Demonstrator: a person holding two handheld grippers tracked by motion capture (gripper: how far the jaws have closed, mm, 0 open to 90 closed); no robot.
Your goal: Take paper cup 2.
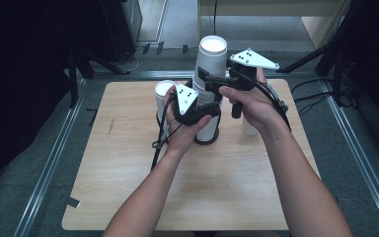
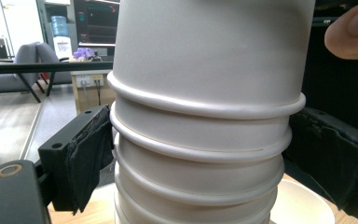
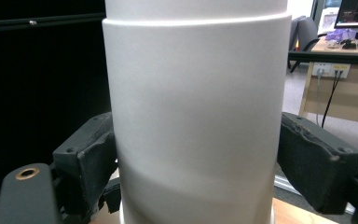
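The stack of cups (image 1: 208, 106) stands upright at the frame centre on the table (image 1: 187, 192). The left gripper (image 2: 200, 158) clamps the stack at its rolled rims. The right gripper (image 3: 196, 158) clamps the top cup (image 1: 211, 57) higher up, pads pressing its wall. A single cup (image 1: 164, 91) stands just left.

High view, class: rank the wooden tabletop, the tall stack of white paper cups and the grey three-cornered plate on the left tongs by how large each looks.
1. Wooden tabletop, by far the largest.
2. Stack of white paper cups.
3. Grey three-cornered plate on the left tongs, the smallest, though it sits raised nearer the camera, which flatters its size.
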